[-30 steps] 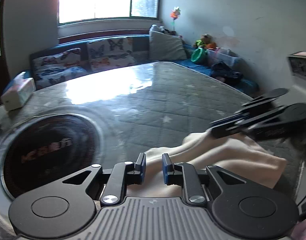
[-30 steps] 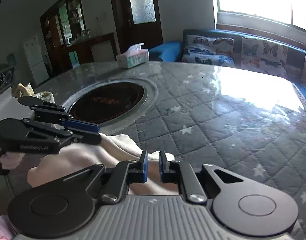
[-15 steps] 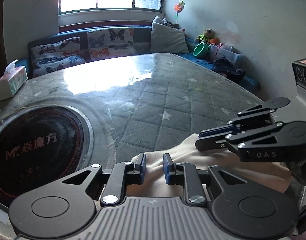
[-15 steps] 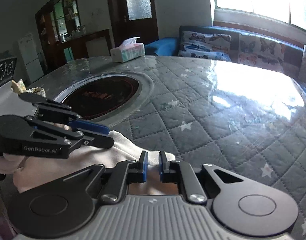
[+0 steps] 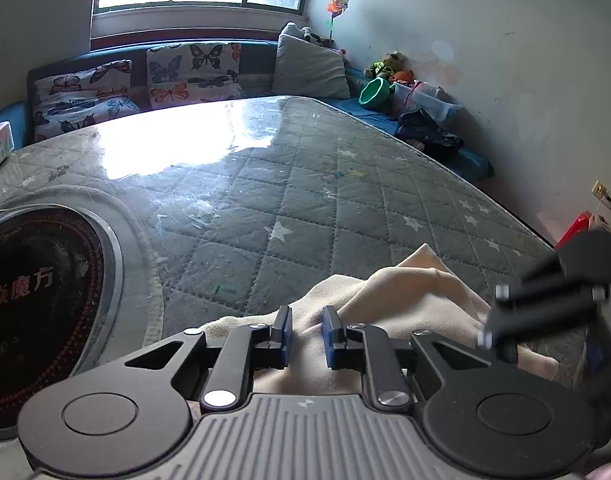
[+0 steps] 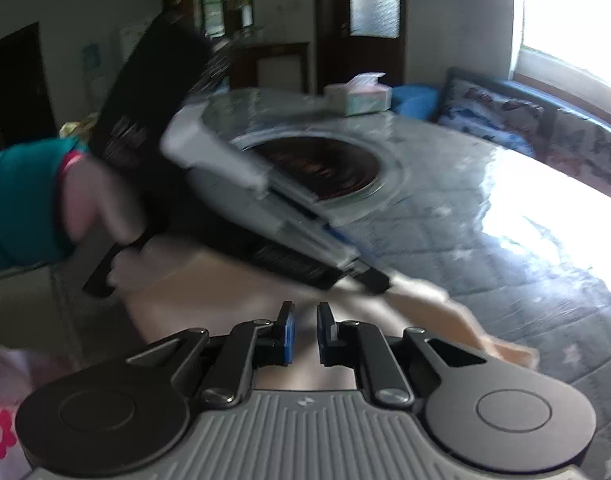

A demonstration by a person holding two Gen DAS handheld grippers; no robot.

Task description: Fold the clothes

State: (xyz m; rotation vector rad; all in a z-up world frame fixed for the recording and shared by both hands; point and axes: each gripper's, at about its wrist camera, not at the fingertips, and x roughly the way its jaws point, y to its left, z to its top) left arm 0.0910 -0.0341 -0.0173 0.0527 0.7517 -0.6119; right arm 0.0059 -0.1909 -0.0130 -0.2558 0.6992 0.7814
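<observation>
A cream garment lies bunched near the front edge of the quilted grey table. My left gripper hovers just over its near fold with the jaws a little apart and nothing between them. My right gripper is also slightly open and empty above the same cloth. The right gripper shows blurred at the right of the left wrist view. The left gripper shows blurred and tilted across the right wrist view, held by a hand in a teal sleeve.
A round black hotplate is set into the table on the left. A tissue box stands at the table's far side. A bench with butterfly cushions runs under the window. Toys and a green bowl sit by the wall.
Both grippers have moved quickly; the right wrist view has swung and blurred. The left gripper has turned right and drawn nearer over the cloth, and the garment looks more bunched than before.
</observation>
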